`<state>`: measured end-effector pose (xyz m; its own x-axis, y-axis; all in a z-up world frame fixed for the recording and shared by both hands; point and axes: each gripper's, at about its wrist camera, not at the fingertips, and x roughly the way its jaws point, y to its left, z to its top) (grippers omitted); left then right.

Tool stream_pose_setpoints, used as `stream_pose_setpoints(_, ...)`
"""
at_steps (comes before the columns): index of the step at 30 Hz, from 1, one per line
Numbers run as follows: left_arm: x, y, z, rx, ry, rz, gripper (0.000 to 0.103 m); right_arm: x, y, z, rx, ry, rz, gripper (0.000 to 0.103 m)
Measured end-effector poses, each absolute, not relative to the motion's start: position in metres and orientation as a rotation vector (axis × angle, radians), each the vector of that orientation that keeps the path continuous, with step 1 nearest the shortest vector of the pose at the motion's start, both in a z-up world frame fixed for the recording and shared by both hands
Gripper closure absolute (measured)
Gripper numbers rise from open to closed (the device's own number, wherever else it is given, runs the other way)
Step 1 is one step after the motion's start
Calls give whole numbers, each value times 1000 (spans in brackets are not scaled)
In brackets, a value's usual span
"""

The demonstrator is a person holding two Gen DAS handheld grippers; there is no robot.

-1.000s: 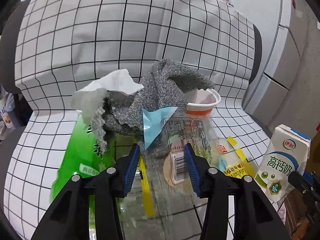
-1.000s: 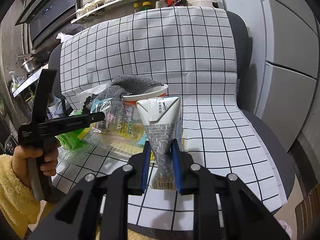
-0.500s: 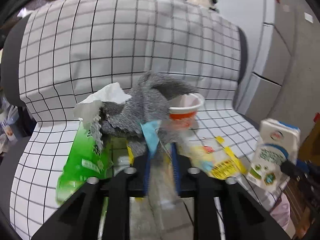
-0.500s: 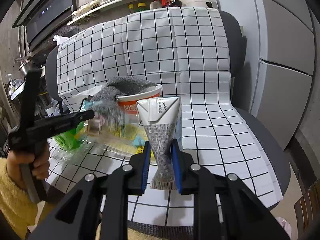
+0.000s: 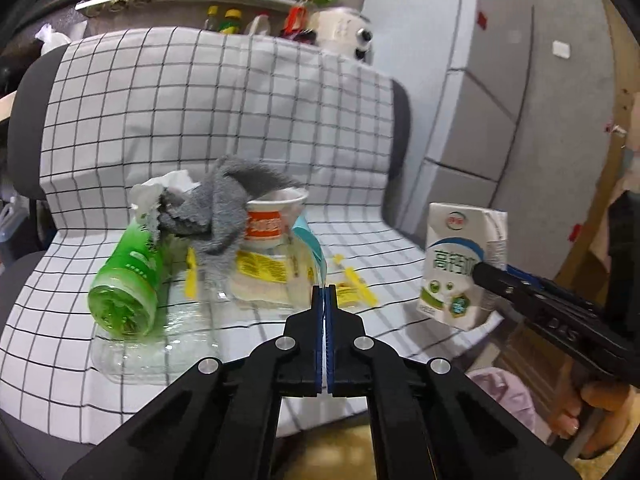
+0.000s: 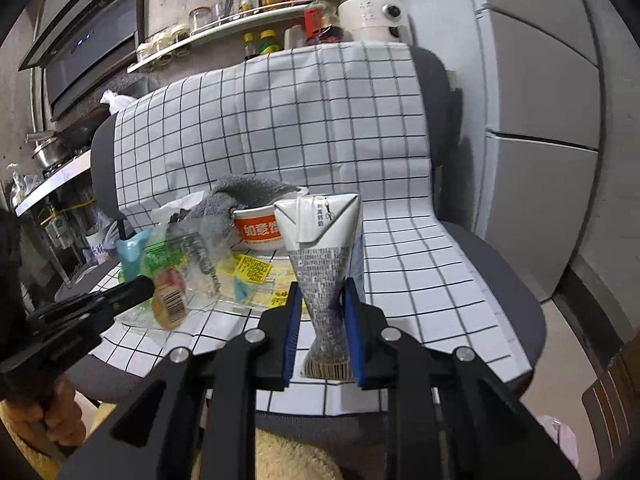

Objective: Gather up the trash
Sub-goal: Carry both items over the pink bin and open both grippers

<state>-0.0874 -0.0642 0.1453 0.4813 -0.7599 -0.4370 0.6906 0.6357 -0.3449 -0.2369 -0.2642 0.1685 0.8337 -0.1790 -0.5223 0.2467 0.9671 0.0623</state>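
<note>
On the checked cloth of a chair seat (image 5: 60, 320) lies a trash pile: a green bottle (image 5: 128, 280) on its side, a grey cloth (image 5: 224, 208), an orange-and-white cup (image 5: 268, 224), a white tissue (image 5: 168, 184) and yellow wrappers (image 5: 264, 268). My left gripper (image 5: 325, 292) is shut on a clear plastic wrapper (image 5: 308, 248) with a blue corner, which in the right wrist view hangs as the same wrapper (image 6: 180, 276) lifted off the pile. My right gripper (image 6: 320, 292) is shut on a squashed white milk carton (image 6: 324, 256), held in the air near the seat's front right edge.
A clear plastic tray (image 5: 160, 344) lies at the seat's front. The chair back (image 6: 320, 120) rises behind the pile. A shelf with bottles (image 6: 240, 12) and a white cooker (image 6: 368, 12) stand beyond. Grey cabinets (image 6: 540, 120) are on the right, a pink bag (image 5: 508, 392) on the floor.
The left jaws closed on the clear wrapper and drew back and up with it, away from the pile. The right gripper with the carton moved back a little.
</note>
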Motion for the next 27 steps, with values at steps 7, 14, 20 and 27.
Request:
stream_pose_setpoints(7,-120,-81,165,-117,524,-1020,102,-272,-277,181,126,514,-305,82)
stream_pose_setpoints(14,-167,-132,166,-38,493,-1204,102,-328,-305,186,131,505,-471,82)
stream_pose_setpoints(20,-215,-183,158,58,479,-1345,102,-393,-337,179,179,490,-663,82)
stream_pose_setpoints(27,-267,-236,144,164,498,-1517,102,-448,-372,157,269,482,-829,82)
